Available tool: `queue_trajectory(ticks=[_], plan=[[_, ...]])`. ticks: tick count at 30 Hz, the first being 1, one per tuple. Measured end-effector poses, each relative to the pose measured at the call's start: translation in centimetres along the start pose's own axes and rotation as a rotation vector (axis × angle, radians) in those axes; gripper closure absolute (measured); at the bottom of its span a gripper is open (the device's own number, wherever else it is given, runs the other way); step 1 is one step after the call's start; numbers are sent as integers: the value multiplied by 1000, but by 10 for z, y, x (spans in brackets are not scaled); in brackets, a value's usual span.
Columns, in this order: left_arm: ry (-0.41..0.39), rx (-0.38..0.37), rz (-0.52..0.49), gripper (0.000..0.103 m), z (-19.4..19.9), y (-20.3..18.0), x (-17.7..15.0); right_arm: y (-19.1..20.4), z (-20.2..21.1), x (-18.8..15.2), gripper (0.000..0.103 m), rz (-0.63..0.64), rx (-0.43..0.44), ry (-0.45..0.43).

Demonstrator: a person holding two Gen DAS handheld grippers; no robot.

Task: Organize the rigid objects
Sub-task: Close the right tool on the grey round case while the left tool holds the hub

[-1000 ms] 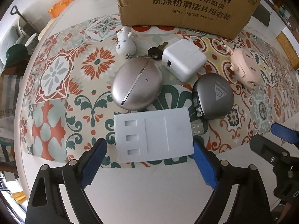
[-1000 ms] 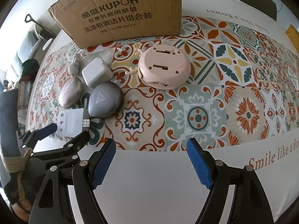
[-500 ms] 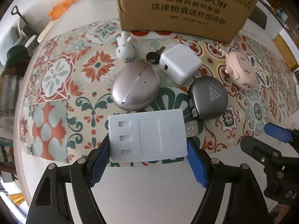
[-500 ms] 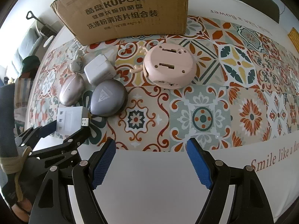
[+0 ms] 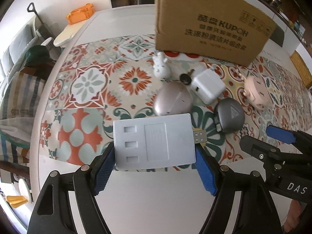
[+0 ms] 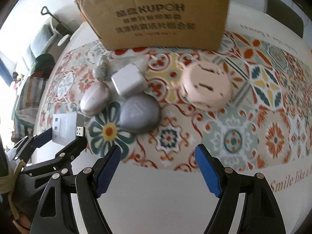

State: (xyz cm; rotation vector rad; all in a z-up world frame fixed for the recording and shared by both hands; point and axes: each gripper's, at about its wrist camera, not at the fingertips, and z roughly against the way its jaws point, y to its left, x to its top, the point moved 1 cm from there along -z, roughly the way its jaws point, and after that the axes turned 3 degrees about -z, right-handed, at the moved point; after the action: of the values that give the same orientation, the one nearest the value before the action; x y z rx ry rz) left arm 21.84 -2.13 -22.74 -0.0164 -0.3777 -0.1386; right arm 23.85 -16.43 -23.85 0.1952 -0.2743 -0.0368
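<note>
**USB hub gripped and lifted; box is the likely drop**

My left gripper (image 5: 154,167) is clamped on the white USB hub (image 5: 154,141), blue pads against its two short ends, plug (image 5: 199,136) sticking out to the right. In the right wrist view the hub (image 6: 65,127) sits clear above the patterned table runner (image 6: 234,128), so it looks airborne. My right gripper (image 6: 157,170) hangs wide apart with nothing in it, over the bare white table edge.

Beyond the hub: silver oval case (image 5: 173,102), grey round case (image 5: 230,117), white charger block (image 5: 207,86), pink round gadget (image 5: 257,94), small white figurine (image 5: 161,68), a key (image 5: 186,78) by the charger. Cardboard box (image 5: 210,25) stands at the back.

Step in hand, as I read it: carrying the first item off the pile. Next calls for lifting over the cluster toward the box without clipping the silver case or snagging the plug.

Against a second ago: then the pads stood apart beside the hub lying on the runner; now they have shut on it and the whole scene has dropped away and blurred.
</note>
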Motion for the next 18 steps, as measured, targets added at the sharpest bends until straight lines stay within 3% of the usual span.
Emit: queue_trajectory(ticks=[8, 18], plan=[[-7, 6, 27, 26, -6, 11, 7, 11, -16, 15, 26, 18, 33, 1], [2, 18, 40, 26, -16, 21, 14, 25, -40, 27, 32, 39, 9, 30]])
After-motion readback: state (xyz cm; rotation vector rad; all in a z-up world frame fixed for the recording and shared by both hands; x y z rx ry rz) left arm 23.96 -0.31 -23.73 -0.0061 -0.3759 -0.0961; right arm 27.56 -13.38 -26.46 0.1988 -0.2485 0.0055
